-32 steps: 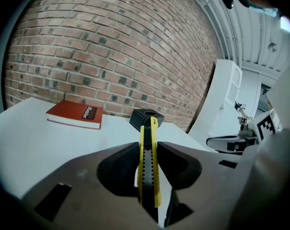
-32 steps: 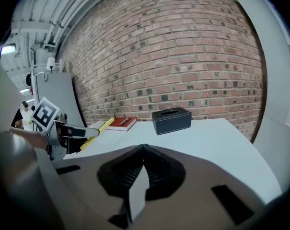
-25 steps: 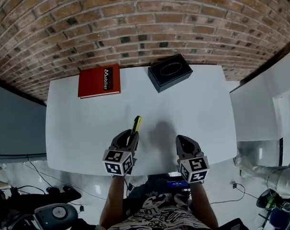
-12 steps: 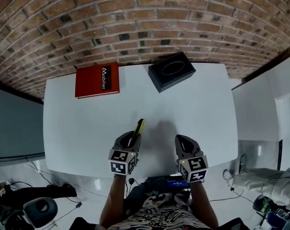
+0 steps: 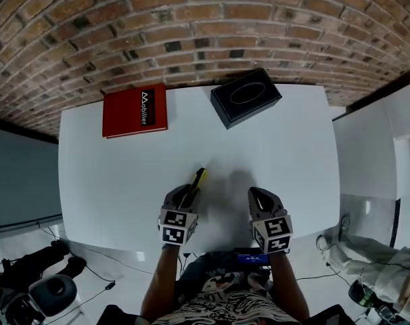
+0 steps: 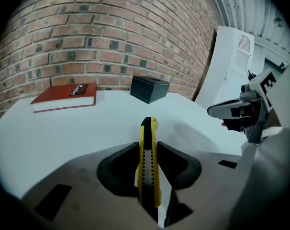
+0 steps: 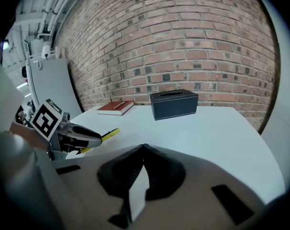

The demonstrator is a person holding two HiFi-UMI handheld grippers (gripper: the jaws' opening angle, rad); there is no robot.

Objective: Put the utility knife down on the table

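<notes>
Little moved, left gripper [image 5: 186,195] clamping utility knife [image 6: 149,134]

Reaches both bare forearms [image 5: 160,281] forward from the near side, side by side and apart. Holds the left gripper [image 5: 185,196] over the near part of the counter [image 5: 110,181], jaws pointing far and pressed from both sides onto the utility knife [image 5: 197,179], clamped at its rear half so the front juts out past the tips. Keeps the right gripper [image 5: 260,198] level with it on the right, jaws likewise pointing far, closed tip to tip with nothing between.
</notes>
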